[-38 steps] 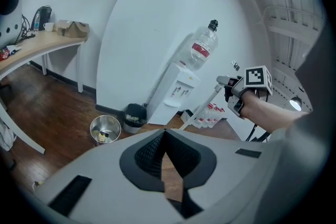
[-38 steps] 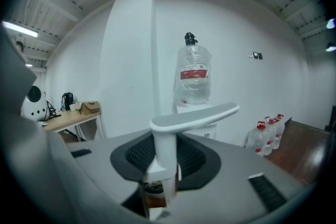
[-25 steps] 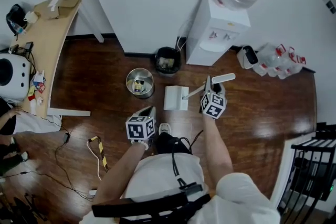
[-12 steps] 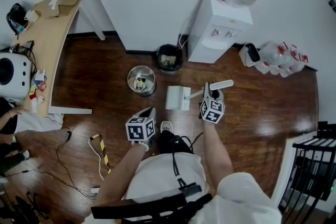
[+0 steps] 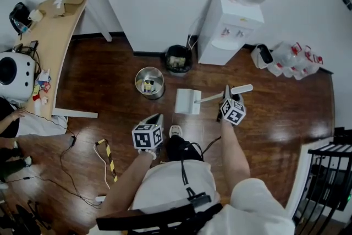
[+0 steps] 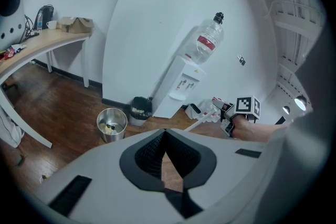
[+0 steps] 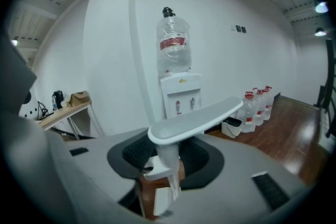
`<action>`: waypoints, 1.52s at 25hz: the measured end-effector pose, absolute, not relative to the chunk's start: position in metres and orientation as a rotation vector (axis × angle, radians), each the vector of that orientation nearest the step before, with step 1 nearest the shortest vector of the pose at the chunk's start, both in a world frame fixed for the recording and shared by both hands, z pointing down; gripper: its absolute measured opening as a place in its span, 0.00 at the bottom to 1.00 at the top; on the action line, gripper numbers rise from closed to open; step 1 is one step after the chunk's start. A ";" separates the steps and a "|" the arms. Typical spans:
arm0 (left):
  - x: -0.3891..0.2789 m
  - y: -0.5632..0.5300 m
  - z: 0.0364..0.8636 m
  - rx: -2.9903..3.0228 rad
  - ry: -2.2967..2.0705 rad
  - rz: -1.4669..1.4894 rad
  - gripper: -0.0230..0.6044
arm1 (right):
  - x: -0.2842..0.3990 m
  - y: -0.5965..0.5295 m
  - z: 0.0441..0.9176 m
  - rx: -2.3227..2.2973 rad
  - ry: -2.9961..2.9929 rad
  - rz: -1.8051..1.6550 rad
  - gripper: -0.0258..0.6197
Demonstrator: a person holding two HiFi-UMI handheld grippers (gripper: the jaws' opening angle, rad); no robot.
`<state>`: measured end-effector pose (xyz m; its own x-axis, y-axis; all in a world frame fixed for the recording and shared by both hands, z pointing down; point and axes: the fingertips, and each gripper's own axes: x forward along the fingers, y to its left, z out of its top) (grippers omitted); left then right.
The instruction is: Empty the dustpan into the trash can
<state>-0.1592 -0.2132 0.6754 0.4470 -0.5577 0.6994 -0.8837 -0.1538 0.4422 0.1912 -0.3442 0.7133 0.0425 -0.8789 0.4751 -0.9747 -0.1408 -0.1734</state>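
Note:
The white dustpan (image 5: pixel 186 102) rests on the wood floor in front of me, and its long handle (image 5: pixel 242 88) slants up to the right. My right gripper (image 5: pixel 226 98) is around that handle just below its flat end grip (image 7: pixel 197 118). Its jaws have just been opening; the stem stands between the pads with small gaps on both sides. A steel trash can (image 5: pixel 149 82) with scraps inside stands left of the pan, and a black bin (image 5: pixel 178 59) behind it. My left gripper (image 5: pixel 157 118) hangs near my left knee, shut and holding nothing (image 6: pixel 165 139).
A water dispenser (image 5: pixel 228 30) stands against the wall behind the black bin, with spare water bottles (image 5: pixel 291 60) to its right. A curved desk (image 5: pixel 52 41) is at the far left. A cable and striped strap (image 5: pixel 105 158) lie on the floor; a black rack (image 5: pixel 330 173) stands right.
My right gripper has moved right and lower along the dustpan handle, and the handle's end has swung right with it. The pan stays on the floor. The left gripper has barely shifted.

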 end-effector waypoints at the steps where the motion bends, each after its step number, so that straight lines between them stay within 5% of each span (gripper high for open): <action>1: -0.161 -0.211 0.676 1.834 -1.228 0.475 0.02 | 0.197 -0.343 0.715 2.134 -1.904 0.742 0.31; 10: -0.164 -0.191 0.680 1.817 -1.232 0.469 0.02 | 0.225 -0.336 0.723 2.230 -1.876 0.962 0.50; 30: -0.147 -0.179 0.679 1.846 -1.204 0.501 0.02 | 0.251 -0.325 0.717 2.245 -1.897 1.025 0.57; 38: -0.138 -0.179 0.652 1.899 -1.236 0.422 0.02 | 0.175 -0.283 0.691 1.976 -2.065 0.992 0.56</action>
<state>-0.1382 -0.1788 0.6525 0.4641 -0.6018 0.6500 -0.8736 -0.1894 0.4484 0.1751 -0.2825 0.6907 -0.1429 -0.8504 0.5063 -0.9269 -0.0645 -0.3698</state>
